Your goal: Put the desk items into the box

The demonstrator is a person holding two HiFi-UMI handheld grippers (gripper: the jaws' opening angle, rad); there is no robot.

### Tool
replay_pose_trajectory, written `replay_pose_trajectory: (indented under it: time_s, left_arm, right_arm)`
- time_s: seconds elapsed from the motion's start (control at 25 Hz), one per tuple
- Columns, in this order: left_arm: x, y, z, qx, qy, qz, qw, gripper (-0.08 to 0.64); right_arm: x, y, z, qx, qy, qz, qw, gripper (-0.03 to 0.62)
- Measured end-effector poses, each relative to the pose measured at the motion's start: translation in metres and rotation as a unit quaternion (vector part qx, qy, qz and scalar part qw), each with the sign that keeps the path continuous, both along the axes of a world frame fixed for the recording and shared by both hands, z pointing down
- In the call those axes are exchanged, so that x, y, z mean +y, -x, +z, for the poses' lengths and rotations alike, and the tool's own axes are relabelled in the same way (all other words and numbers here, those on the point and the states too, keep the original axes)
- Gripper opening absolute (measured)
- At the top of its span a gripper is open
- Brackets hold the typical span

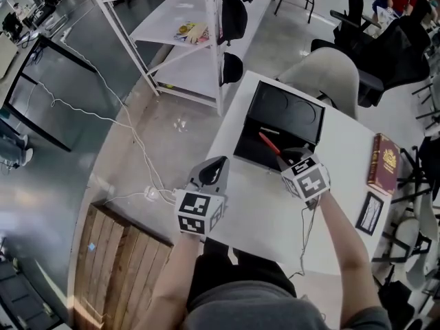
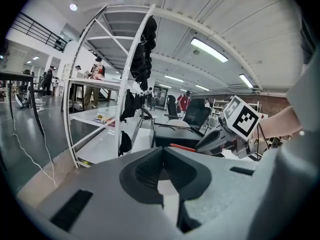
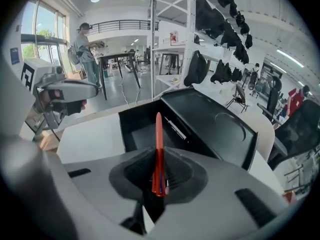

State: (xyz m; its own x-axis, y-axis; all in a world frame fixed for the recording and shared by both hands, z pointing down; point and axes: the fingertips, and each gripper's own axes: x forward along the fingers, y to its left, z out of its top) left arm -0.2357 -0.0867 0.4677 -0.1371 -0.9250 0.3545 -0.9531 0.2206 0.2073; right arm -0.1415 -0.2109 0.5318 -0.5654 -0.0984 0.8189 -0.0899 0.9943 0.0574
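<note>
An open black box (image 1: 249,158) lies on the white table (image 1: 275,212), its lid (image 1: 289,108) folded back. My right gripper (image 1: 285,158) is shut on a red pen (image 1: 269,144), whose tip points over the box tray. In the right gripper view the red pen (image 3: 158,149) stands up from my right gripper (image 3: 159,184), with the box (image 3: 132,126) just beyond. A slim dark pen (image 3: 175,128) lies inside the tray. My left gripper (image 1: 214,165) hovers at the table's left edge, shut and holding nothing. The left gripper view shows my left gripper (image 2: 163,156), the box (image 2: 175,136) and the pen (image 2: 182,147).
A brown book (image 1: 383,163) and a flat black card (image 1: 371,213) lie at the table's right side. A grey chair (image 1: 330,74) stands behind the box. A white shelf rack (image 1: 185,40) and a wooden pallet (image 1: 117,253) are on the floor to the left.
</note>
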Motion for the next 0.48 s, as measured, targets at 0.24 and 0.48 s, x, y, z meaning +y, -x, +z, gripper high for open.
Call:
replay_pose_trajectory:
  time_s: [0.24, 0.48]
  left_arm:
    - [-0.001, 0.009, 0.006, 0.006, 0.001, -0.006, 1.0000, 0.006]
    - [0.001, 0.014, 0.010, 0.011, 0.005, -0.009, 0.9999, 0.006]
  right_arm:
    - [-0.003, -0.001, 0.021, 0.042, 0.000, -0.005, 0.999, 0.052]
    - [-0.003, 0.003, 0.030, 0.064, 0.002, -0.016, 0.998, 0.054]
